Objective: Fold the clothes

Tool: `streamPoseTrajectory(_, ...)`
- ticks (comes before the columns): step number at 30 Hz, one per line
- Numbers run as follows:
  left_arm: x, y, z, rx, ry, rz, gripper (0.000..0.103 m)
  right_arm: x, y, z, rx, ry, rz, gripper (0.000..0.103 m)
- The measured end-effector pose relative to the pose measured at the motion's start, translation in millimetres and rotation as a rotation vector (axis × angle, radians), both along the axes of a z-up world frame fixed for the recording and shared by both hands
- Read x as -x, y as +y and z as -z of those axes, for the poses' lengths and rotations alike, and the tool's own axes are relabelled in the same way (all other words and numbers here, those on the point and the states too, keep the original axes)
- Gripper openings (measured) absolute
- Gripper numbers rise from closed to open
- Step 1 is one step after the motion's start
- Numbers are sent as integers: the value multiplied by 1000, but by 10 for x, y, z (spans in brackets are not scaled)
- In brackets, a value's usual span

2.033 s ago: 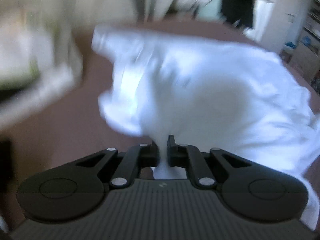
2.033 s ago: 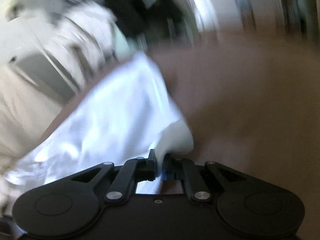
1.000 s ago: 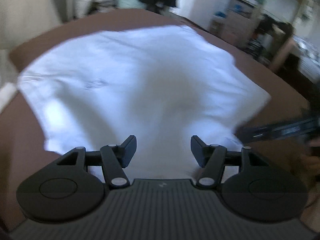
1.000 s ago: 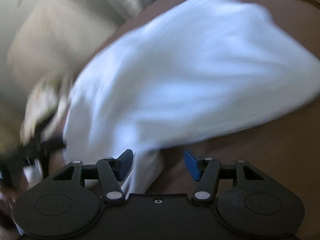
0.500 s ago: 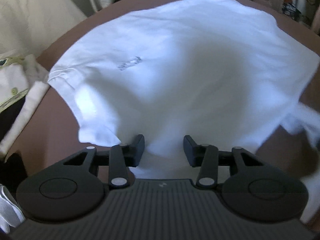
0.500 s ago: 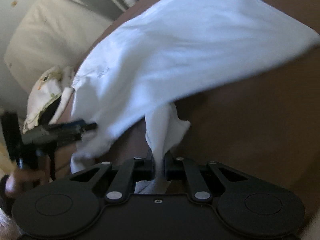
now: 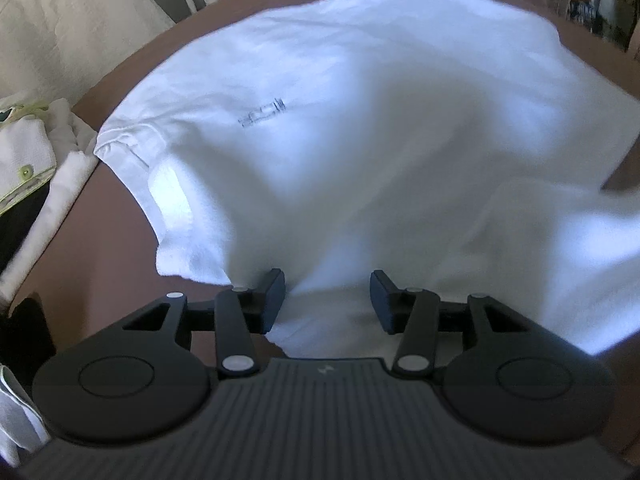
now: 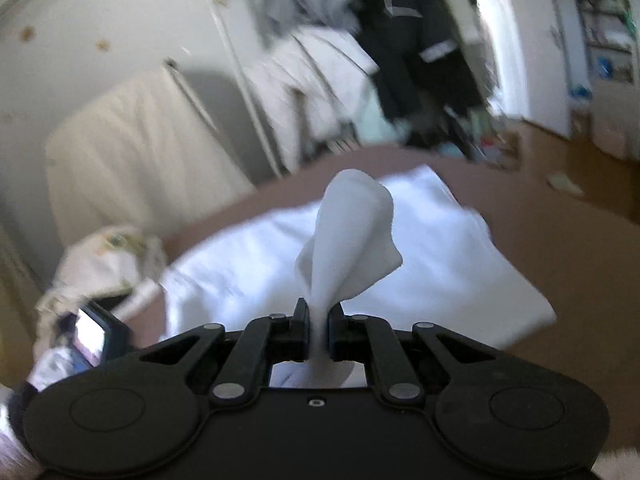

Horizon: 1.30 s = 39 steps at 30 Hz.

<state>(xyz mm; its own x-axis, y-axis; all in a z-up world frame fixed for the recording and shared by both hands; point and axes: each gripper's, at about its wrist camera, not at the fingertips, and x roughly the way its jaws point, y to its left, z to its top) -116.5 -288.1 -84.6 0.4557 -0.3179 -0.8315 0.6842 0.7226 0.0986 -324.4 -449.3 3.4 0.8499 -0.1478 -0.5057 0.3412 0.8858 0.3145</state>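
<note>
A white T-shirt (image 7: pixel 360 128) with a small dark chest print lies spread on the brown table (image 7: pixel 100 280). My left gripper (image 7: pixel 327 300) is open, its fingers on either side of the shirt's near edge, low over the cloth. My right gripper (image 8: pixel 318 330) is shut on a bunched part of the same shirt (image 8: pixel 348 232), which stands up in a cone above the fingers; the rest of the shirt (image 8: pixel 440 276) lies flat behind it.
A pile of white clothes (image 7: pixel 28 160) sits at the table's left edge; it also shows in the right wrist view (image 8: pixel 100 264). A pale mattress (image 8: pixel 132 168) leans on the wall. Hanging clothes (image 8: pixel 400 40) and shelves stand beyond the table.
My right gripper shut on the shirt's sleeve edge and has lifted it, swinging its view up toward the room. My left gripper let go earlier, stays open, and has closed in on the shirt's near edge.
</note>
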Motion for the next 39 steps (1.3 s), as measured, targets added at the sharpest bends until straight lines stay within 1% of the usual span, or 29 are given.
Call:
streamPoseTrajectory(1,-8,29,-41,33,-3,-3,50,-55,-12,-59,17,-20,-12,11)
streamPoseTrajectory(3,-33,130,-175,136,-10,1,58,-164,-36,-178,52,-61,-37,11)
streamPoseTrajectory(6,-45,268,-375,289,-24,18,64,-328,-72,-357,103,-121,-73,11)
streamPoseTrajectory(8,-61,327,-440,371,-13,30,66,-627,-109,-416,108,-133,-102,12)
streamPoseTrajectory(9,-73,343,-442,402,3,35,66,-848,-142,-405,78,-154,-120,16)
streamPoseTrajectory(10,-90,351,-432,427,25,39,66,-1018,-223,-358,13,-200,-135,21)
streamPoseTrajectory(11,-117,354,-410,447,51,42,67,-1124,-353,-289,-72,-258,-151,35)
streamPoseTrajectory(12,-143,355,-382,459,74,43,67,-1246,-469,-202,-147,-303,-173,65)
streamPoseTrajectory(13,-169,354,-355,469,95,45,67,-1370,-565,-81,-190,-314,-178,70)
streamPoseTrajectory(15,-200,348,-309,462,106,60,67,-1540,-732,208,-229,-271,-129,70)
streamPoseTrajectory(17,-220,345,-273,452,111,74,68,-1551,-848,537,-247,-185,-64,70)
streamPoseTrajectory(18,-229,340,-260,457,136,88,69,-1487,-874,695,-244,-159,-49,70)
streamPoseTrajectory(19,-248,341,-245,470,170,105,69,-1416,-890,839,-235,-113,-34,70)
streamPoseTrajectory(21,-272,257,-213,498,246,151,70,-1284,-907,1065,-214,5,-3,70)
streamPoseTrajectory(22,-256,194,-197,498,267,183,70,-1225,-910,1138,-212,51,9,70)
streamPoseTrajectory(23,-211,104,-176,477,269,216,71,-1170,-902,1157,-228,76,17,70)
streamPoseTrajectory(24,-161,14,-153,453,268,249,75,-1112,-890,1167,-254,96,22,70)
streamPoseTrajectory(25,-75,-83,-120,409,249,277,78,-1061,-857,1167,-272,108,15,70)
streamPoseTrajectory(26,29,-175,-72,352,218,305,84,-1017,-801,1156,-281,111,-3,70)
streamPoseTrajectory(27,131,-263,-23,295,186,332,86,-979,-734,1149,-281,111,-19,70)
streamPoseTrajectory(29,303,-396,92,169,107,365,87,-920,-588,1191,-257,118,-42,70)
streamPoseTrajectory(31,393,-462,189,49,13,362,86,-949,-497,1302,-240,159,-62,70)
streamPoseTrajectory(32,418,-481,223,-3,-29,351,75,-964,-452,1357,-231,179,-73,70)
streamPoseTrajectory(33,397,-455,216,-8,-41,336,53,-996,-426,1407,-228,193,-79,70)
streamPoseTrajectory(35,301,-339,84,56,-14,297,30,-1111,-438,1516,-257,207,-90,70)
streamPoseTrajectory(36,217,-251,-16,98,-17,266,29,-1190,-454,1565,-266,228,-97,69)
streamPoseTrajectory(37,133,-163,-112,139,-19,233,28,-1263,-461,1612,-258,251,-96,66)
streamPoseTrajectory(38,45,-73,-175,175,-21,185,24,-1303,-441,1640,-238,264,-92,66)
streamPoseTrajectory(39,-49,18,-214,191,-36,122,21,-1326,-408,1646,-214,275,-94,66)
